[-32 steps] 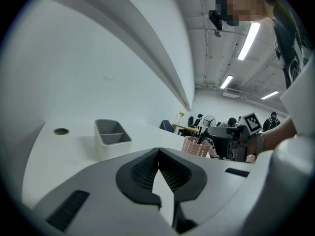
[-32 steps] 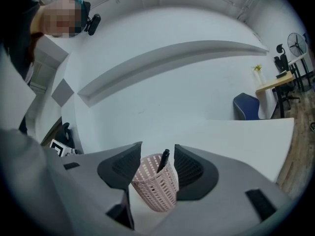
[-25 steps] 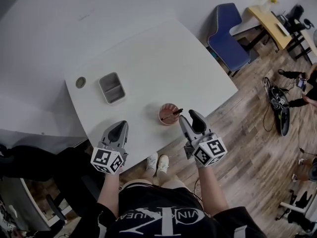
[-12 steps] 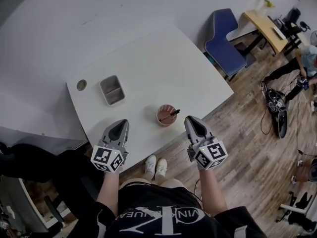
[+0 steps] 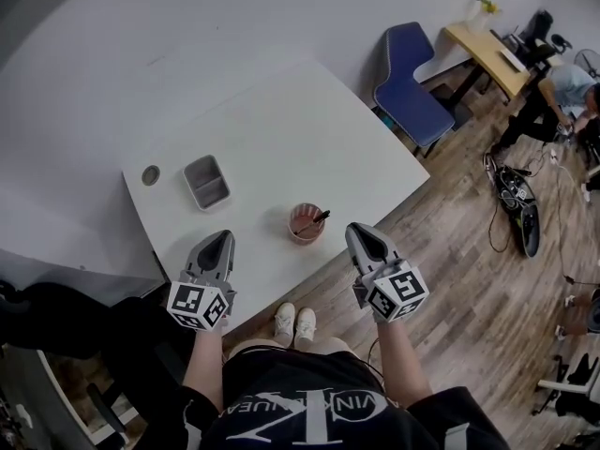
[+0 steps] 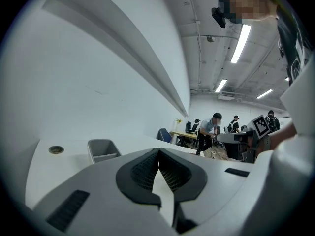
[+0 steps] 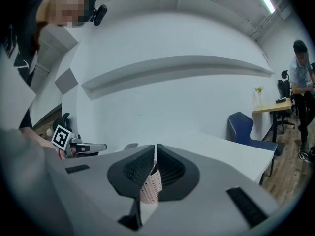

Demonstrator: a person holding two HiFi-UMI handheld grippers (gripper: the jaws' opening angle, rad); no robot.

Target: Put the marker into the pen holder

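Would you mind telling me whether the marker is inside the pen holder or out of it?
Inside: in the head view the marker leans in the pen holder, one end poking over the rim.

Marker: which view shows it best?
Head view: the marker leans in the pink pen holder, one end sticking out over its rim. Right gripper view shows only that holder, no marker; left gripper view shows neither.

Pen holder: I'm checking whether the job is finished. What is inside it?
A dark marker leans inside the pen holder, one end poking over the rim. The holder's wall hides its lower end and the bottom.
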